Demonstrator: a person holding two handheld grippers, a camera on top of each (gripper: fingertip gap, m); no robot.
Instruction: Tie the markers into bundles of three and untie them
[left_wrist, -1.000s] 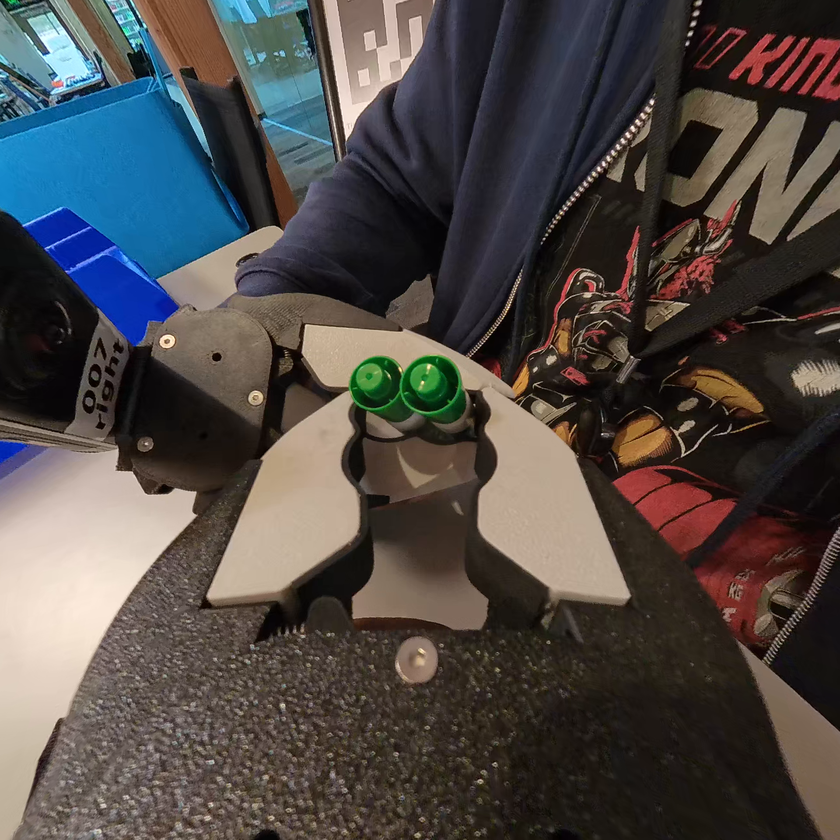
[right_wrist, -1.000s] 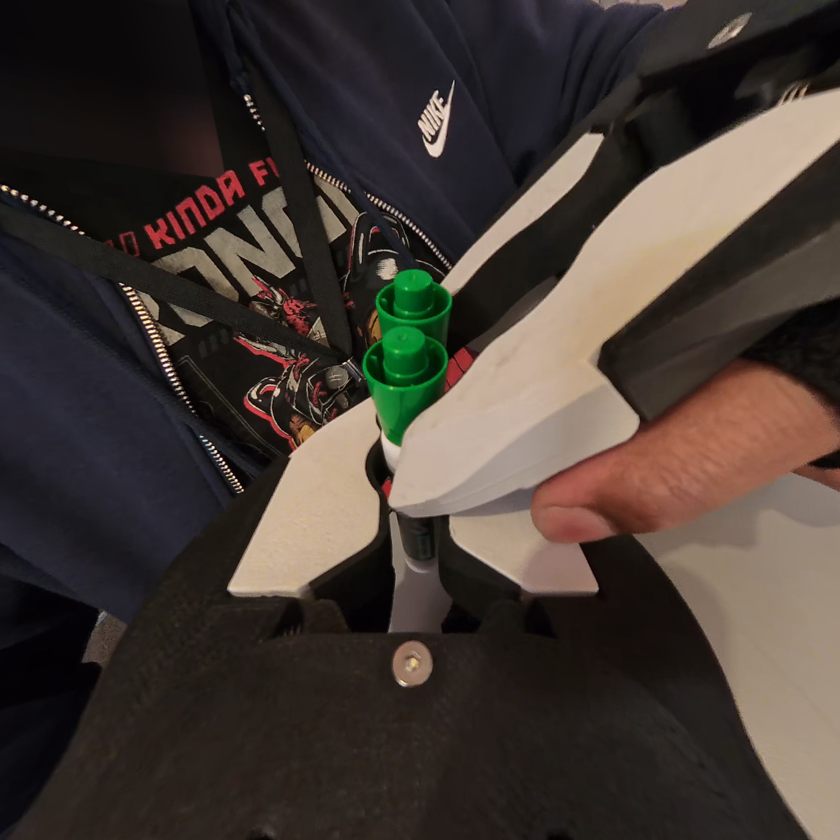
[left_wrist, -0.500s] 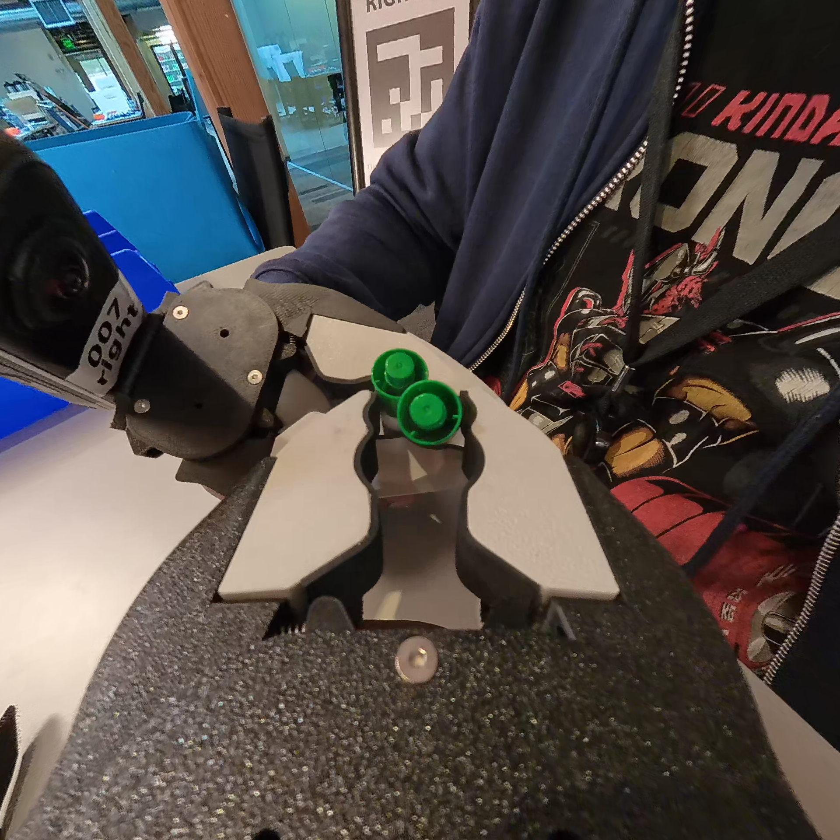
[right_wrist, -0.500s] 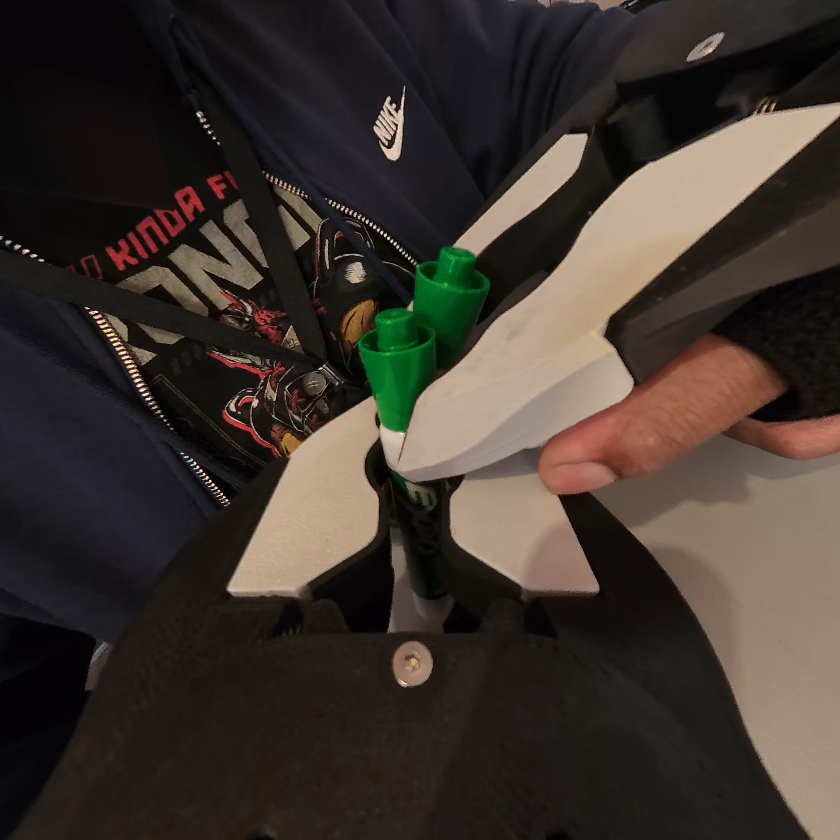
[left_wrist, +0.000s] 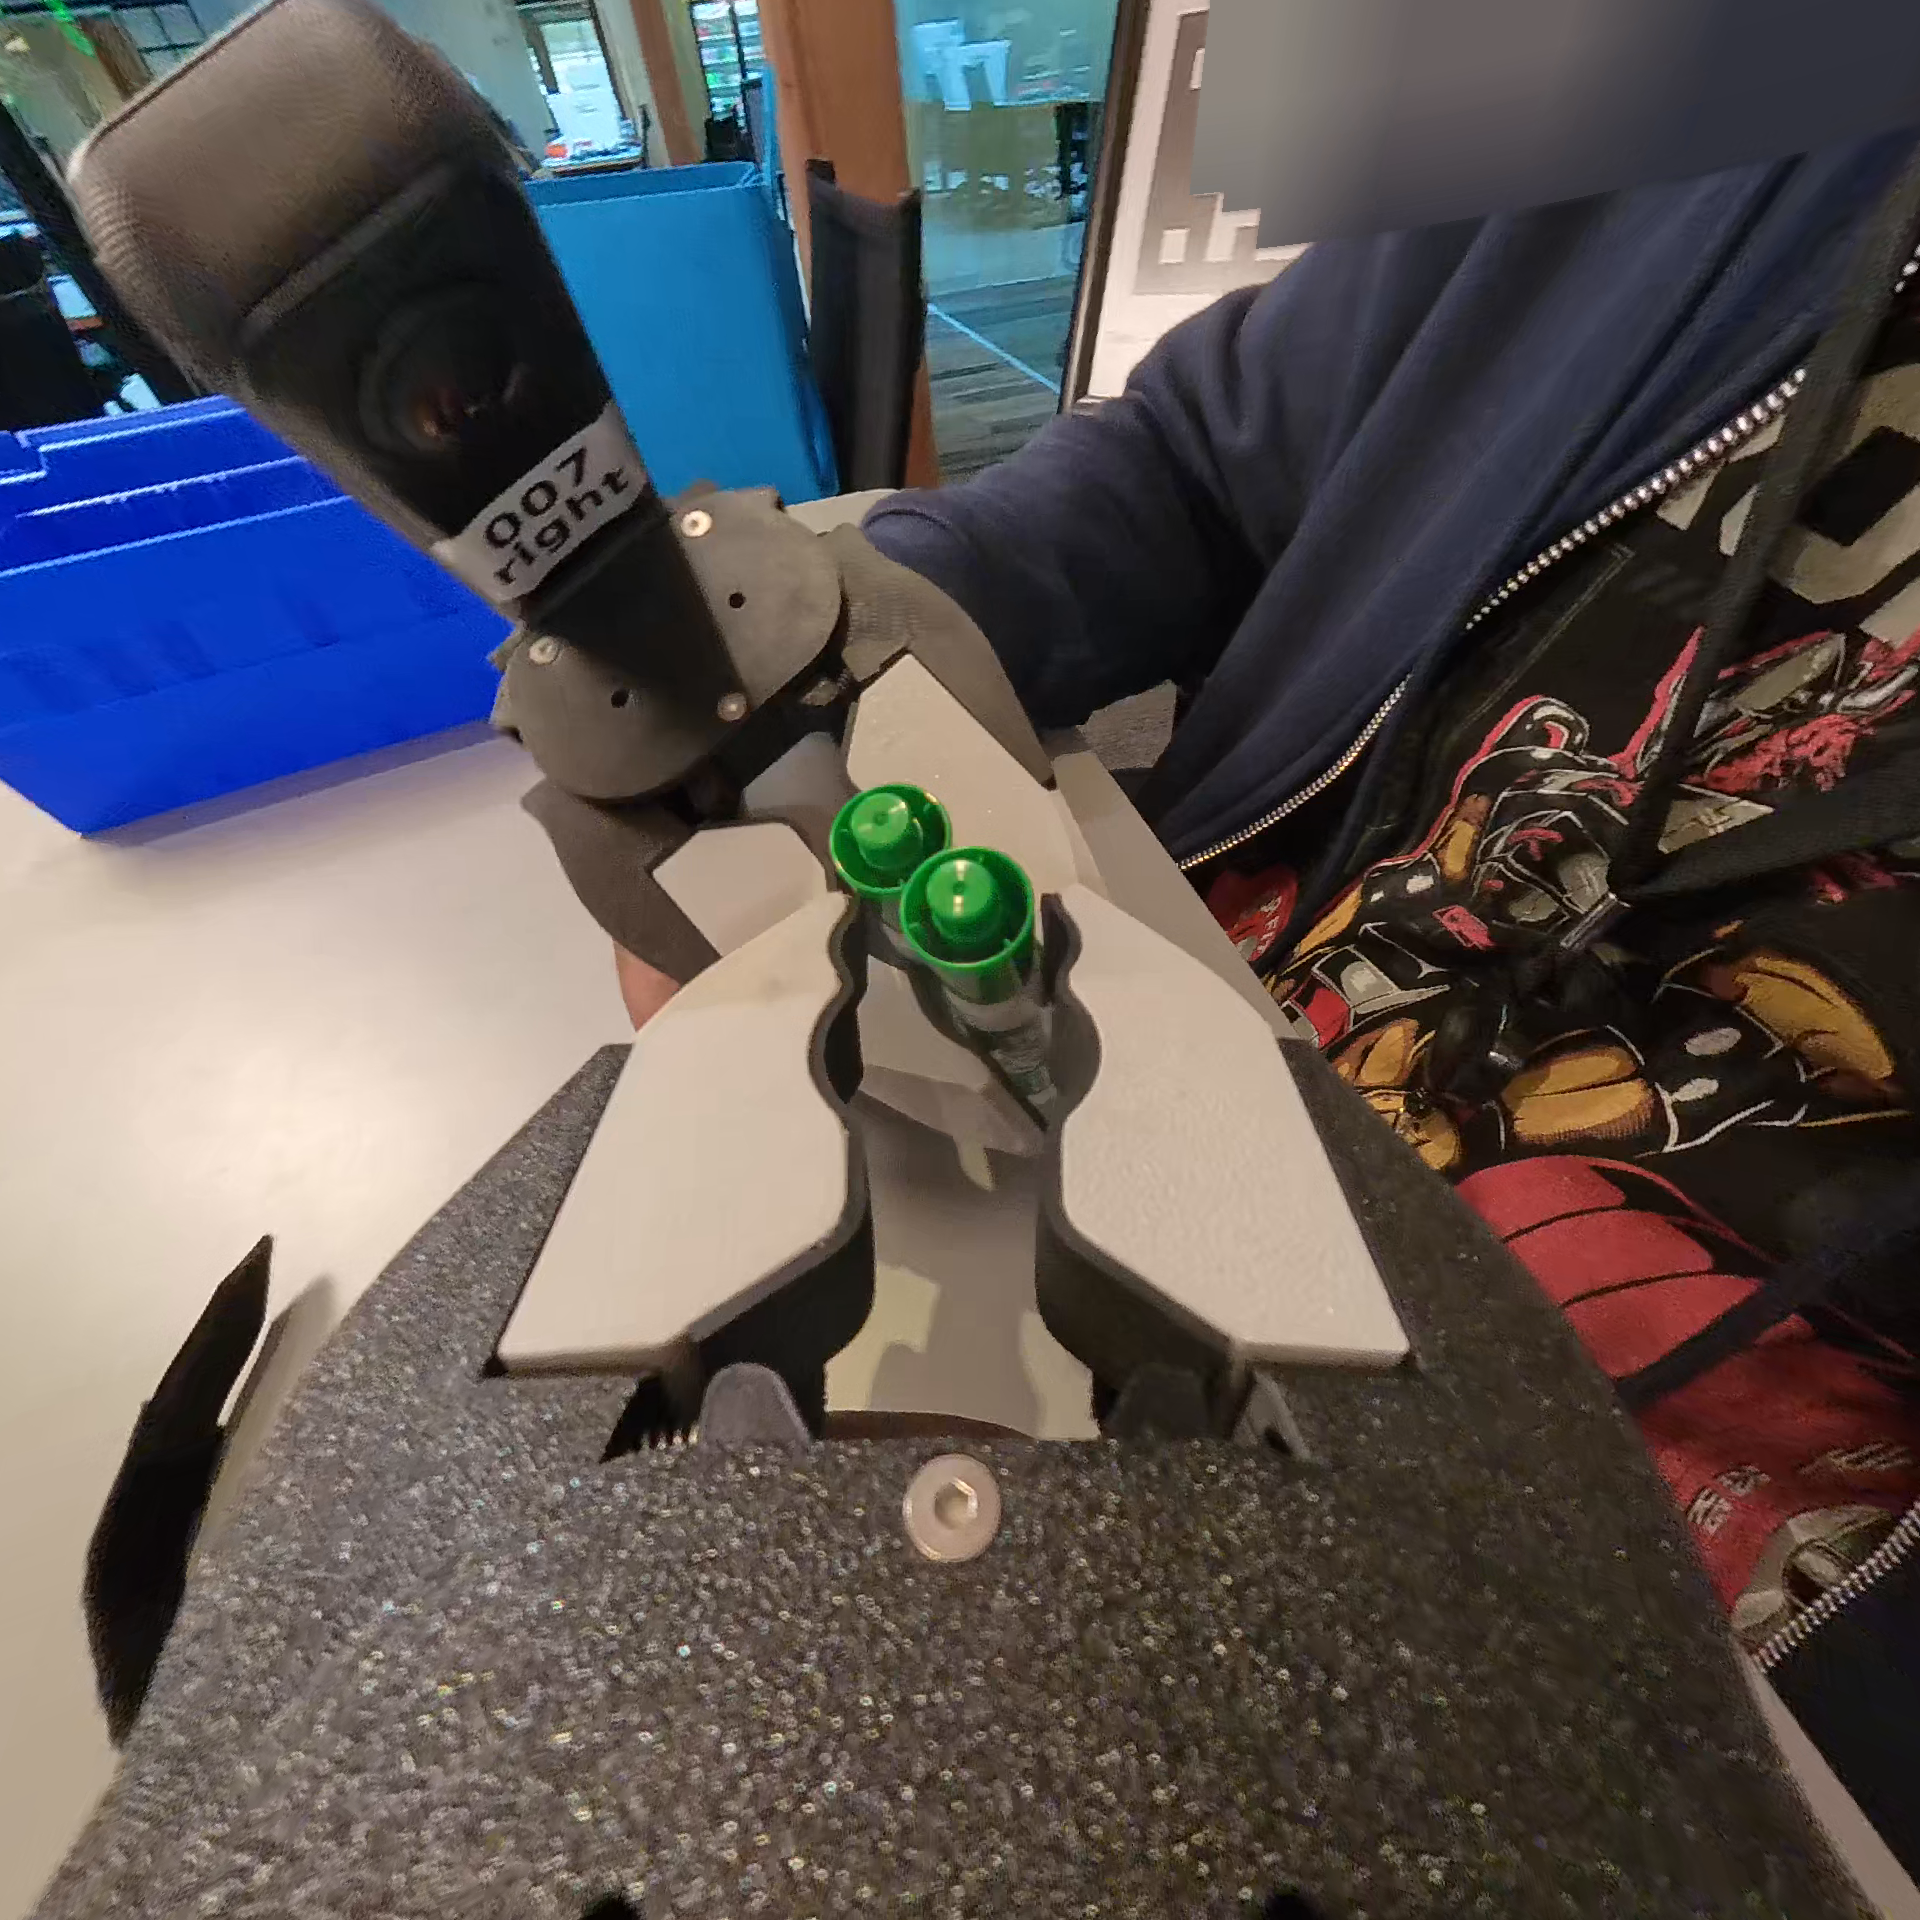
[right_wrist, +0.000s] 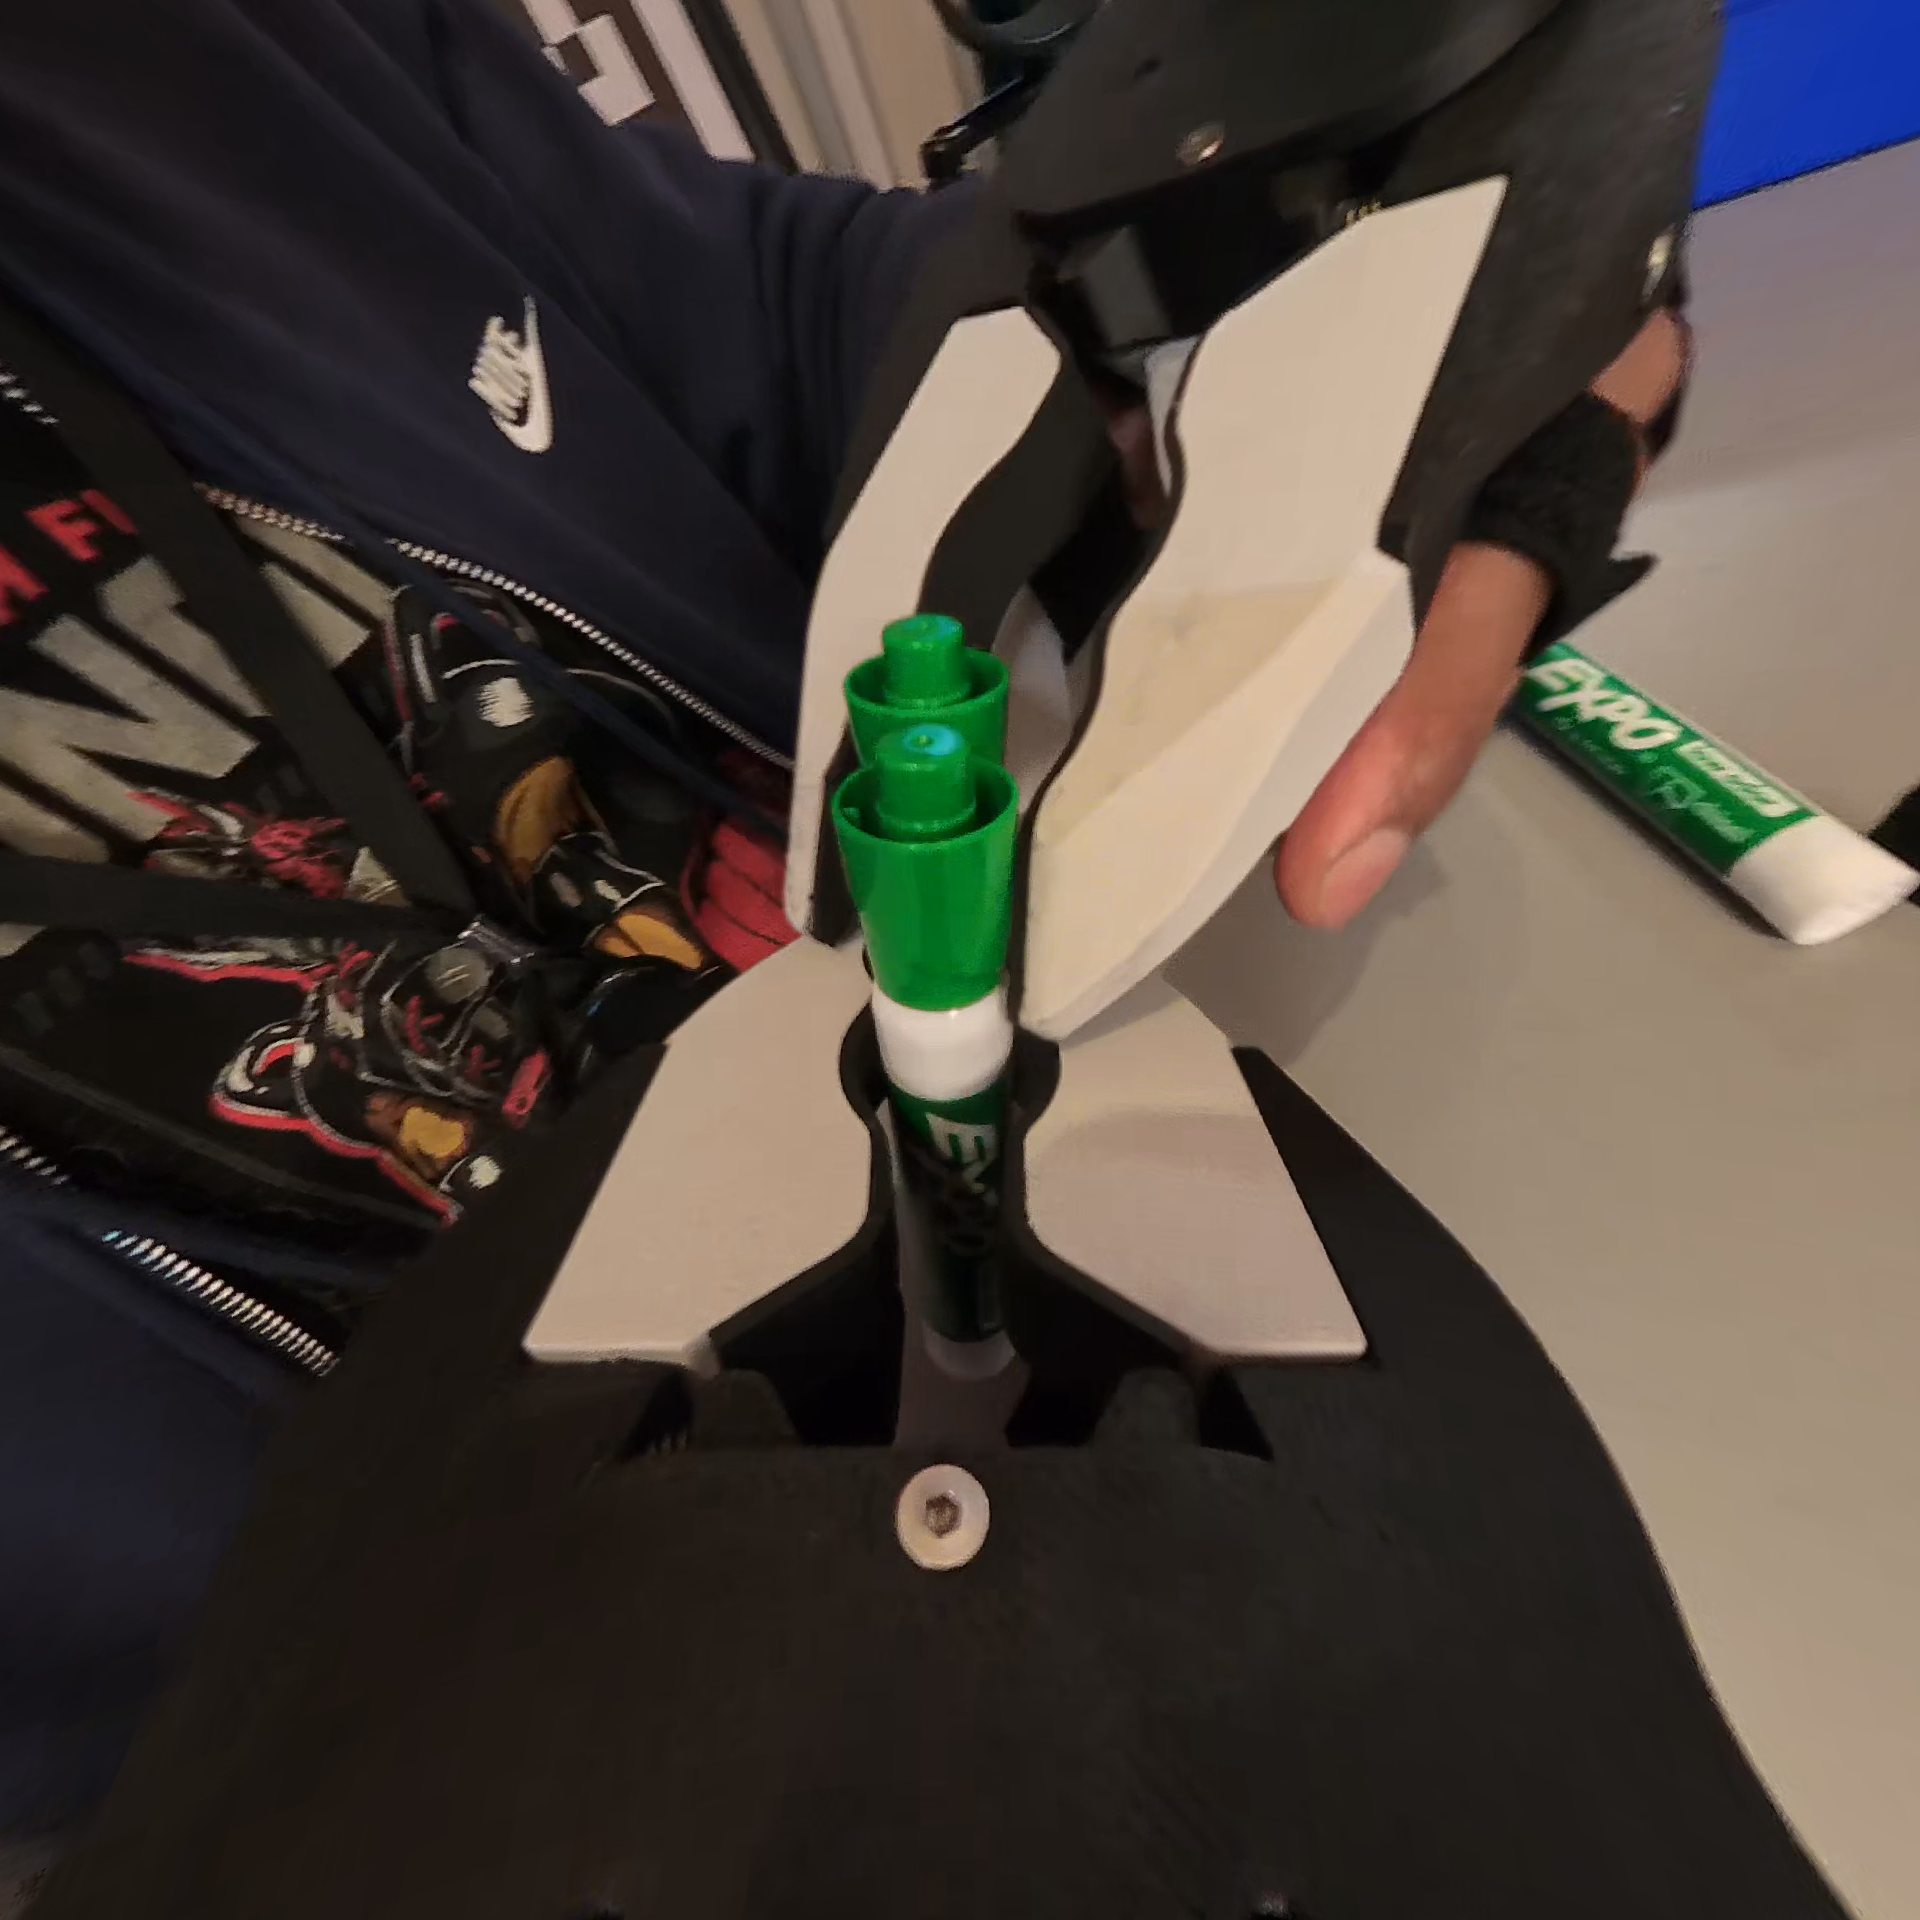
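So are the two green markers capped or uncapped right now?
Capped. Both green markers show green caps seated over their tips in both wrist views.

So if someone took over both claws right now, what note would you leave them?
Right claw: shut on two green-capped markers, stacked, caps toward the person.
Left claw: fingers on either side of the same pair near the caps; whether its pads press on them cannot be told.
Third marker: lying on the table, beside the left hand.
Done: two markers gathered and held off the table.
Left: add the third marker, tie the bundle, then untie it. No tie or band shows in either view.
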